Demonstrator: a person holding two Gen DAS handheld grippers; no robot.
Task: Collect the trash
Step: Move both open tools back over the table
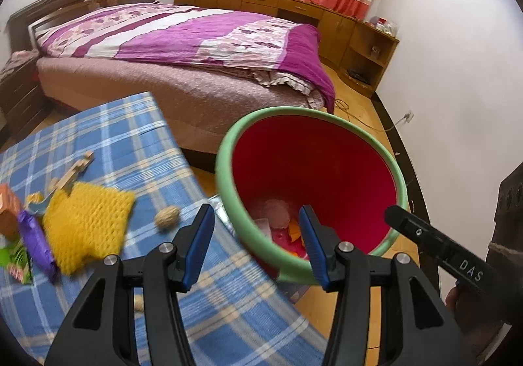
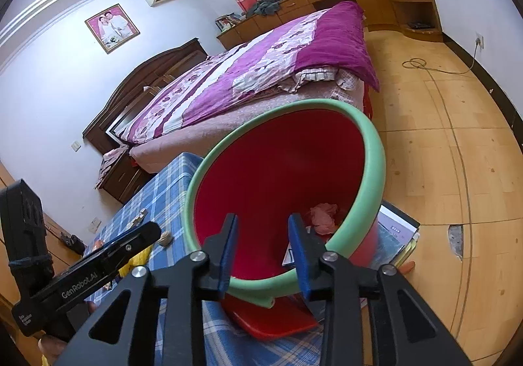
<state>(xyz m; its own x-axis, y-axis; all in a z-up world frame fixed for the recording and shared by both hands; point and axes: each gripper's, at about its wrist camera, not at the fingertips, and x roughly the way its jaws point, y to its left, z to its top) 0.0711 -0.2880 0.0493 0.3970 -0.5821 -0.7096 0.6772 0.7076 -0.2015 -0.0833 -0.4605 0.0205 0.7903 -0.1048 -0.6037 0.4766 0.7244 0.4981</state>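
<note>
Your left gripper (image 1: 256,248) and right gripper (image 2: 261,251) both gape, nothing held. Green-rimmed red bin (image 1: 242,232) mid-frame, trash inside. Lower left: walnut (image 1: 167,217), yellow cloth (image 1: 86,222) on checked table (image 1: 130,137). Bed (image 1: 196,48) beyond.

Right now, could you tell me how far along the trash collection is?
Partly done: the red bin with the green rim already holds crumpled pink paper and orange scraps. Nothing is in hand; the left hand-held gripper and right hand-held gripper are open. Left on the checked cloth: a purple wrapper, a walnut.
</note>
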